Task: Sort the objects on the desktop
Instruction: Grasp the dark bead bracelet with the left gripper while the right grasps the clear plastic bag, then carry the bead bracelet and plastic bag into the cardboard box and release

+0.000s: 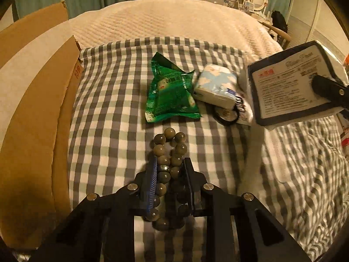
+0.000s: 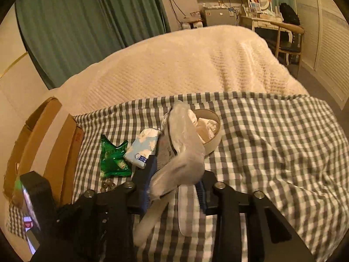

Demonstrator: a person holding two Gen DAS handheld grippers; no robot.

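A bracelet of olive-brown beads [image 1: 166,152] lies on the checked cloth, and my left gripper [image 1: 170,166] is shut on it, squeezing the loop narrow. In the right wrist view my right gripper [image 2: 174,181] is shut on a plastic-wrapped tissue pack [image 2: 181,152]. The same tissue pack [image 1: 290,87] shows its printed label at the right of the left wrist view, with one of the right gripper's fingers [image 1: 325,86] across it. A green snack packet [image 1: 170,91], a small blue-and-white tissue pack [image 1: 216,87] and a tape roll [image 1: 226,114] lie between the grippers.
An open cardboard box [image 1: 43,109] stands along the cloth's left edge. A cream quilted blanket [image 1: 174,21] covers the bed beyond the checked cloth [image 1: 109,109]. A larger tape roll [image 2: 214,135] sits behind the held pack. Furniture and curtains are far off.
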